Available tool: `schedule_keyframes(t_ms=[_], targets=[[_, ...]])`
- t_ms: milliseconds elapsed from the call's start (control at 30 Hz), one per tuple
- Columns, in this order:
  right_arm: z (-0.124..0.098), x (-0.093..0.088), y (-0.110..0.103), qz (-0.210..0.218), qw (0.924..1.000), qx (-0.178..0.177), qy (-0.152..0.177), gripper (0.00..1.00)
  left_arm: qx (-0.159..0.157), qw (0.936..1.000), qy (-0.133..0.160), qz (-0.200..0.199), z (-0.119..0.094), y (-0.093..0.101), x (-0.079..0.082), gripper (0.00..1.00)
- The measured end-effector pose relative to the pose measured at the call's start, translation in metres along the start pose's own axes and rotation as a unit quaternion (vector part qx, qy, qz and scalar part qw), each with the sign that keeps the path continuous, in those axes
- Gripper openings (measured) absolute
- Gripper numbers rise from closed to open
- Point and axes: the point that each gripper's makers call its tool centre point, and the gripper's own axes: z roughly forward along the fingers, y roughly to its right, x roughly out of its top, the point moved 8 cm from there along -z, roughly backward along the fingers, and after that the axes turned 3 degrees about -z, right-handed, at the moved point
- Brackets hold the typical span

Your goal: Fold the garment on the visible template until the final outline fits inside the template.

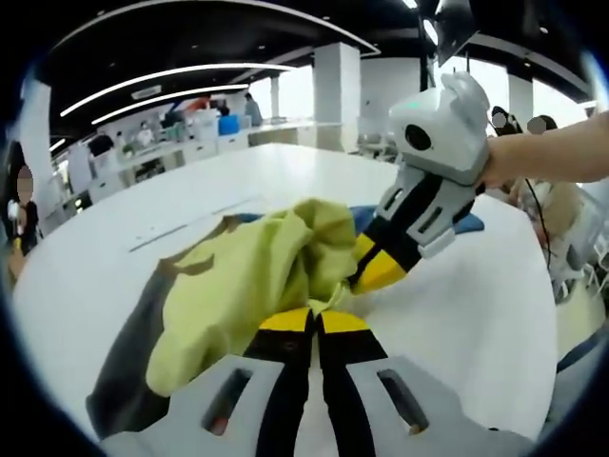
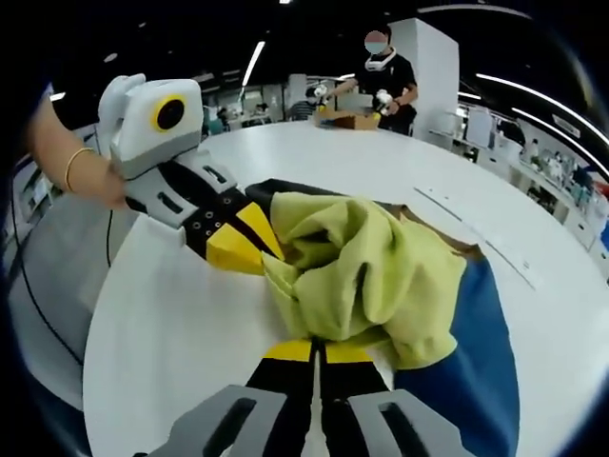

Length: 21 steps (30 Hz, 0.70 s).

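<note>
Yellow-green garment bunched on white table, both grippers' jaws pinched closed on it

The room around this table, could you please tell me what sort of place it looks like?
Probably an open-plan lab or office: long ceiling light strips, rows of cluttered workbenches, and another person working at a far table.

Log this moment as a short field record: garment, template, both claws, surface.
garment: yellow-green garment, bunched in a heap, not flat
template: blue template under the garment, partly covered
left claw: jaws closed, pinching the garment's near edge
right claw: jaws closed on the garment's edge
surface: white table
fold state: not yet folded to fit the template
</note>
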Motion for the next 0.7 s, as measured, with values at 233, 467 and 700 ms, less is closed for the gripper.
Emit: schedule_keyframes(t_ms=[233, 467, 700], targets=[[-0.012, 0.008, -0.004, 0.006, 0.9999, -0.005, 0.013, 0.0, 0.003, 1.0, 0.006, -0.001, -0.009, 0.0, 0.006, 0.0], [-0.028, 0.021, -0.009, -0.002, 0.9992, -0.023, 0.033, 0.0, 0.009, 0.9999, 0.011, 0.009, -0.02, 0.002, 0.015, 0.0], [-0.045, 0.037, -0.016, -0.006, 0.9975, -0.042, 0.056, 0.0, 0.014, 0.9995, 0.028, -0.005, -0.032, -0.001, 0.028, 0.0]])
